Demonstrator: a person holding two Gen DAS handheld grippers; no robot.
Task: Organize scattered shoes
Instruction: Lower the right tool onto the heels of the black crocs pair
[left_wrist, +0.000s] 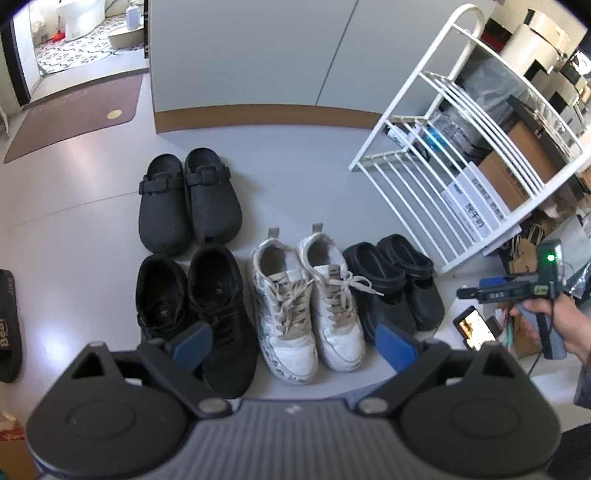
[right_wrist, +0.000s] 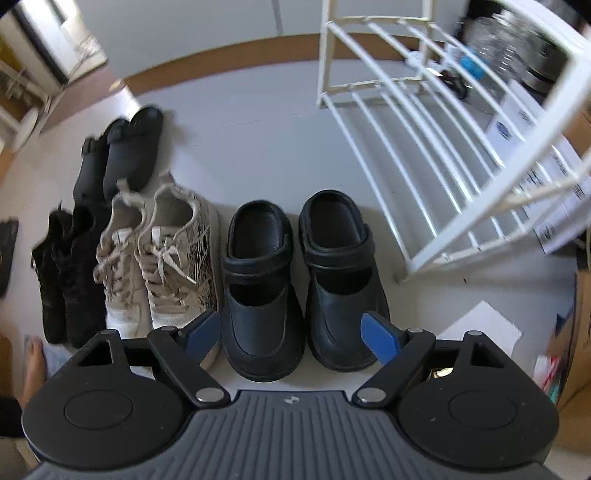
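Observation:
Four pairs of shoes stand side by side on the pale floor. Black clogs (left_wrist: 188, 201) sit at the back left. In the front row are black lace-up sneakers (left_wrist: 195, 314), white sneakers (left_wrist: 310, 306) with beige laces, and black strap clogs (left_wrist: 395, 284). My left gripper (left_wrist: 295, 345) hovers open above the front row, holding nothing. In the right wrist view, the strap clogs (right_wrist: 303, 280) lie just ahead of my open right gripper (right_wrist: 291, 334), with the white sneakers (right_wrist: 159, 254) to their left. The right gripper's body (left_wrist: 517, 288) shows in a hand at the left wrist view's right edge.
A white wire shoe rack (left_wrist: 461, 147) stands tilted at the right, also in the right wrist view (right_wrist: 443, 147). Boxes (left_wrist: 517, 173) and clutter sit behind it. A black slide sandal (left_wrist: 9, 325) lies far left. A brown mat (left_wrist: 77, 114) lies by a doorway. A phone (left_wrist: 474, 326) rests on the floor.

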